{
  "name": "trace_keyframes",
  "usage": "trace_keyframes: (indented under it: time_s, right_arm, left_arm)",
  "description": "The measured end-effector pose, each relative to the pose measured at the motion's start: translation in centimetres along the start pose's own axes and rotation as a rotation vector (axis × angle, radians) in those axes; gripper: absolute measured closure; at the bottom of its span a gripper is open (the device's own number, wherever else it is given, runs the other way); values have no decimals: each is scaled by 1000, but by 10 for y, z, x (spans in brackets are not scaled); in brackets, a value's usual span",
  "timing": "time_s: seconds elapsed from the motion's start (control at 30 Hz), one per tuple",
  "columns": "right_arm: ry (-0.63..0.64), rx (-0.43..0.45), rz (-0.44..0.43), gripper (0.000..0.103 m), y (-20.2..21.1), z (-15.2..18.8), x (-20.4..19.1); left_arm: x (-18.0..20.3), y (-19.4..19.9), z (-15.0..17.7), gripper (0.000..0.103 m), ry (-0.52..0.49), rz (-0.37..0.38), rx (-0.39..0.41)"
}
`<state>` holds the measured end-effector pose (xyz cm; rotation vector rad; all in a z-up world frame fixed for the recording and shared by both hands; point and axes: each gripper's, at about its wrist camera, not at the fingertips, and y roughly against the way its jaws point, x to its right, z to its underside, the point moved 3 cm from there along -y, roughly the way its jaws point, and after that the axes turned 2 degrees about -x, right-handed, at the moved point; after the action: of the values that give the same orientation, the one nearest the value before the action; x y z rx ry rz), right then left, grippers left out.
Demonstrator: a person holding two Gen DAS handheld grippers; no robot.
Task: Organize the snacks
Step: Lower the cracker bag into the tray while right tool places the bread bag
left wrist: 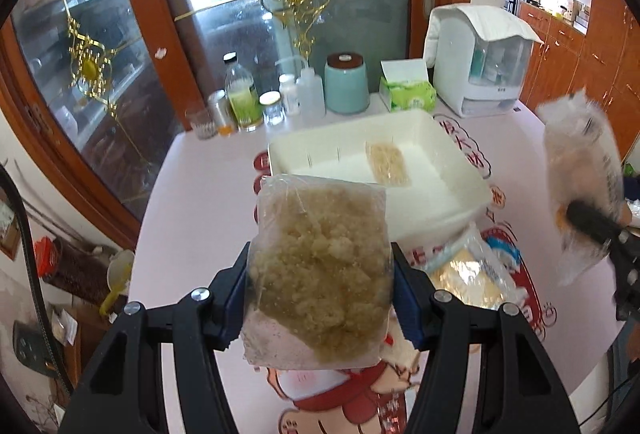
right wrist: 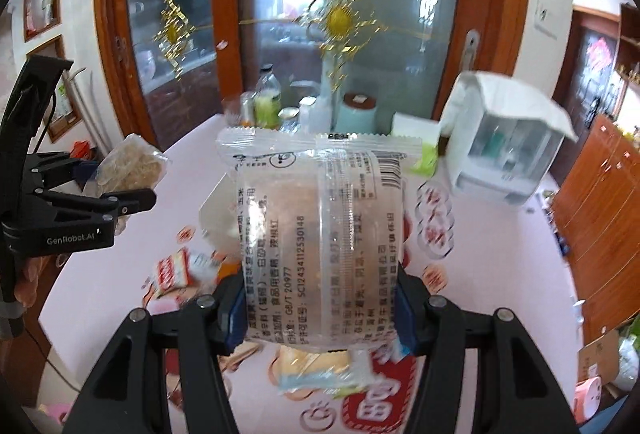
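Snacks: I have one pack in each claw, both held up off the table.
Left gripper [left wrist: 320,298]: closed on a clear bag of crumbly rice-crisp snack [left wrist: 320,266], blue pads pressing its two sides, the bag upright just short of the bin.
Right gripper [right wrist: 320,306]: closed on a printed clear snack packet [right wrist: 320,234], barcode side facing me, raised above the table.
Bin: the white plastic bin [left wrist: 460,170] sits mid-table beyond my left claw, with one flat snack bar [left wrist: 388,164] already lying on its floor.
Left to sort: another wrapped snack [left wrist: 468,274] lies on the pink tablecloth [left wrist: 200,194] beside the bin's near corner, and a small red-and-white packet [right wrist: 172,270] lies further off.
Progress: I judge it early; one item binned, two in hand, at least two loose.
Hard to make out: the right view is motion-blurred, my packet hides the bin there, and its contents are unreadable.
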<state>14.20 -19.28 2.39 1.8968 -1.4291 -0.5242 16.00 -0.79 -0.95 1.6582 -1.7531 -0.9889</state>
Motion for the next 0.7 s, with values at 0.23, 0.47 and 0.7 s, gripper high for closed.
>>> trace_keyframes:
  time_s: [0.23, 0.47, 0.7]
  right_arm:
    - [-35, 78, 144, 44, 5, -50, 43]
    - [-87, 60, 228, 44, -13, -91, 79]
    - [-127, 27, 176, 43, -47, -112, 80]
  left_arm:
    - [1, -15, -40, 43, -2, 5, 11]
    - [-2, -30, -89, 43, 2, 13, 32]
    - [-7, -63, -120, 43, 35, 21, 17]
